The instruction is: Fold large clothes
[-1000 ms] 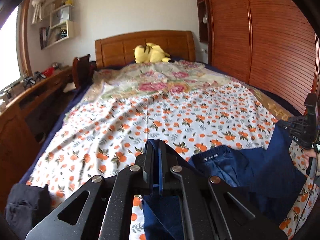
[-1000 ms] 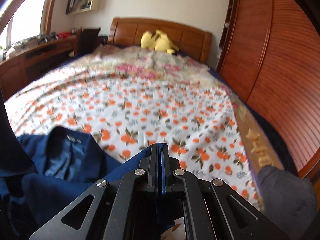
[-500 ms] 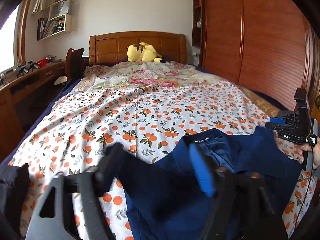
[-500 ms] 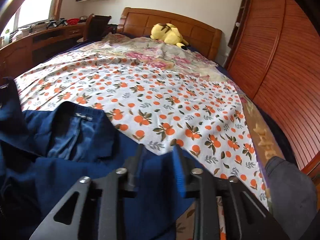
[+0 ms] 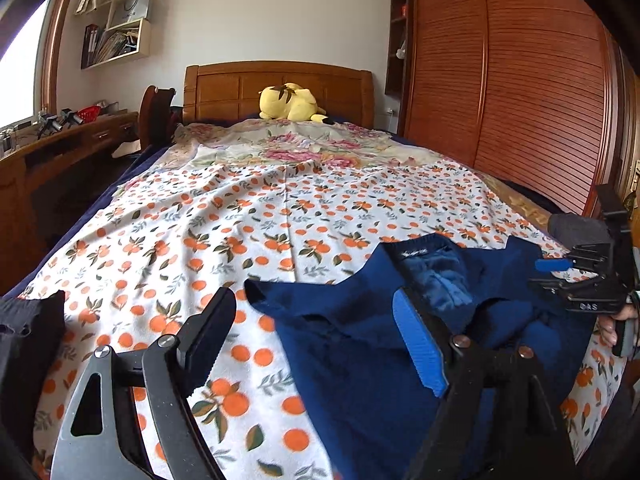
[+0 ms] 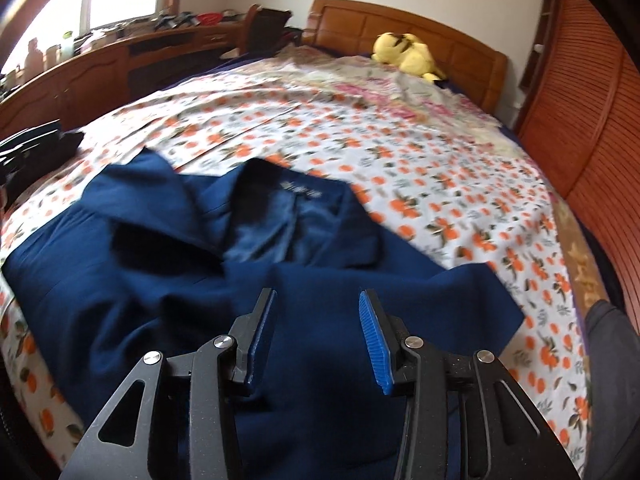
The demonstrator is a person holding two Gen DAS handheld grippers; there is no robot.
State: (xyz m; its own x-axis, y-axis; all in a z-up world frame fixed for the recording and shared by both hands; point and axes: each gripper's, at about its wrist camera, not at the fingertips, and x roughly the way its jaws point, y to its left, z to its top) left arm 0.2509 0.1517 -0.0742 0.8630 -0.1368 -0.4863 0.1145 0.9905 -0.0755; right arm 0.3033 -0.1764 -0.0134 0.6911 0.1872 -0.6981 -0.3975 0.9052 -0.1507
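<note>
- A dark garment pile (image 5: pixel 28 344) sits at the bed's near-left corner, on the orange-print sheet (image 5: pixel 224 240);
- The left gripper (image 5: pixel 316 336) hangs above the sheet with its 2 fingers spread wide, nothing between them; the blue-padded finger is over the cloth;
- The navy jacket (image 6: pixel 208 280) lies rumpled on the sheet at the near end of the bed, collar and inner label facing up;
- The right gripper (image 6: pixel 318 334) is over the jacket's near hem, jaws apart and empty;
- A yellow plush toy (image 6: pixel 406 54) rests by the headboard; a grey bundle (image 6: pixel 610 356) lies at the near right.
</note>
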